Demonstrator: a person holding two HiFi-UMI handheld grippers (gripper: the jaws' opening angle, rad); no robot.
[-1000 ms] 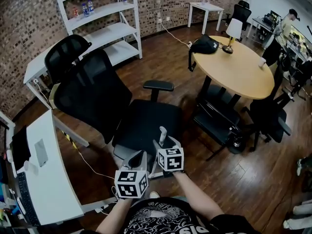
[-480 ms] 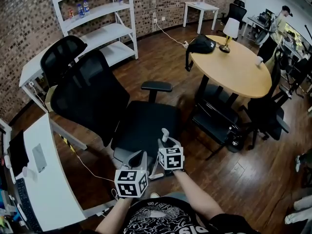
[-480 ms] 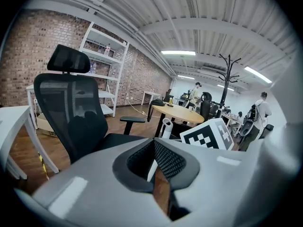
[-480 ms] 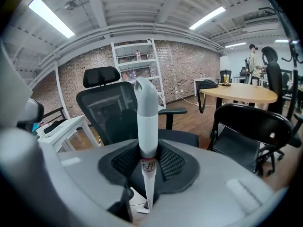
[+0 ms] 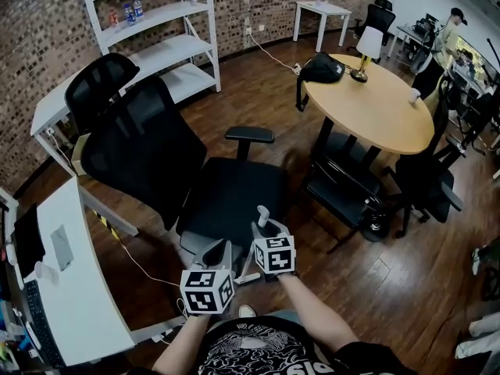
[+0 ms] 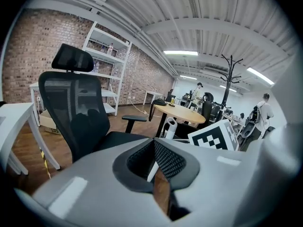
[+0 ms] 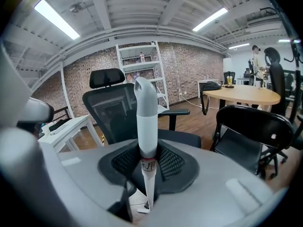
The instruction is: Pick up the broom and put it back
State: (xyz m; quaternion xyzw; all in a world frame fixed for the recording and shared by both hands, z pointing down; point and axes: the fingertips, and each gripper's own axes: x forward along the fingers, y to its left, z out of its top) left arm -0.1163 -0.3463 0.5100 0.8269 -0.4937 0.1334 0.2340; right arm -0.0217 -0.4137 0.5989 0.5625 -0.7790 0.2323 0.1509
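Observation:
The broom's grey-white handle (image 7: 147,122) stands upright between the pads of my right gripper (image 7: 147,156), which is shut on it after its jaws have just been closing. Below the pads a thin white shaft with a small label runs down toward the floor. In the head view the handle tip (image 5: 262,212) rises just above the right gripper (image 5: 265,226), in front of the chair seat. My left gripper (image 5: 218,253) hangs beside it to the left, its jaws meeting at the tips (image 6: 152,143) with nothing in them. The handle's top (image 6: 169,126) shows to its right.
A black mesh office chair (image 5: 195,178) stands directly ahead. To the right are a round wooden table (image 5: 375,104) and a black chair (image 5: 351,186). A white desk (image 5: 74,287) lies at the left and white shelving (image 5: 156,45) stands against the brick wall. A person (image 5: 449,37) stands far back.
The head view has slid a little. Both grippers and the handle stay where they were in front of the chair.

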